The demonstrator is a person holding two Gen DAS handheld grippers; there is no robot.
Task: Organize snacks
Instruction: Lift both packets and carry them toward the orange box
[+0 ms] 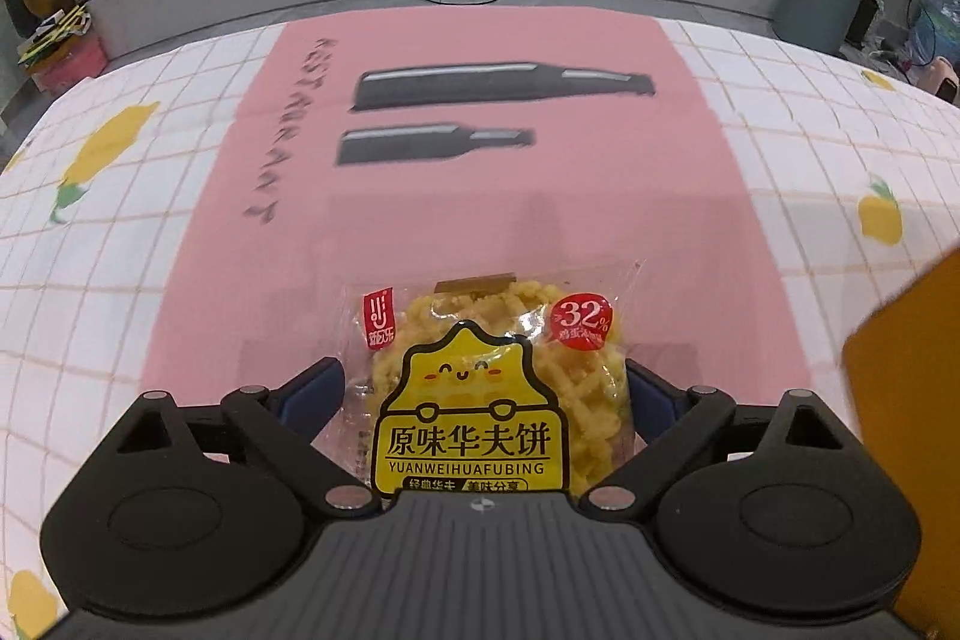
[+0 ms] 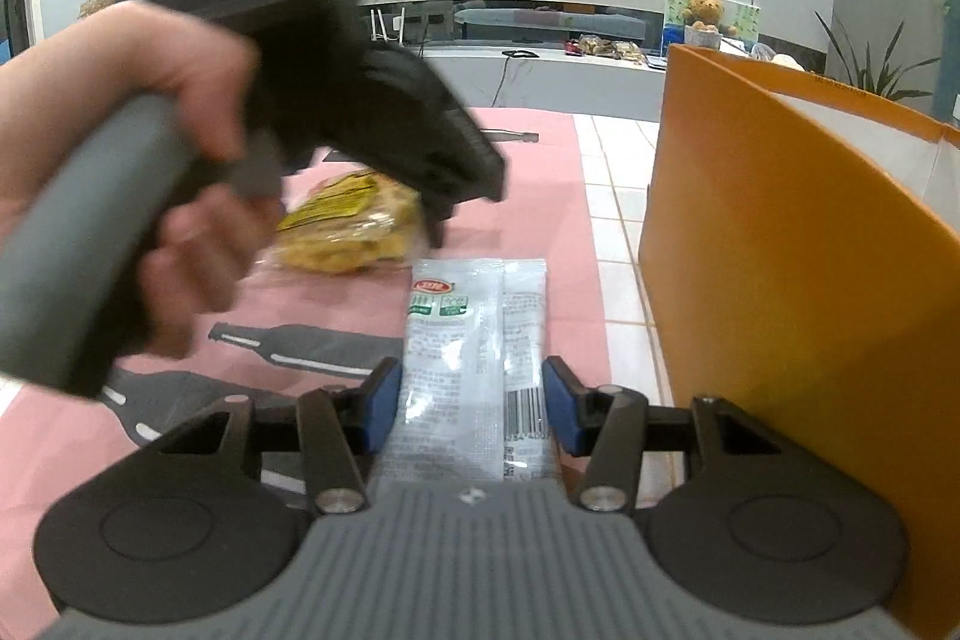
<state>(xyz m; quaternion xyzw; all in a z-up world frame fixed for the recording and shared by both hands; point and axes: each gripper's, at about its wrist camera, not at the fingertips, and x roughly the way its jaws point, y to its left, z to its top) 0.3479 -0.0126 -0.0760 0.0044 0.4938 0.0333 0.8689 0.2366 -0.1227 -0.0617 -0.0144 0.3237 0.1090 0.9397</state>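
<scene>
Waffle snack pack (image 1: 480,388) between wide left claw (image 1: 486,388) pads; right claw (image 2: 471,403) grips white sachet (image 2: 474,358)

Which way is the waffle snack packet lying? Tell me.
Flat, label up: the waffle snack packet lies on the pink mat.

a table is covered with a lemon-print checked cloth (image 1: 150,244); a pink mat (image 1: 480,220) is laid on it, an orange box (image 2: 780,280) is stood beside.
</scene>
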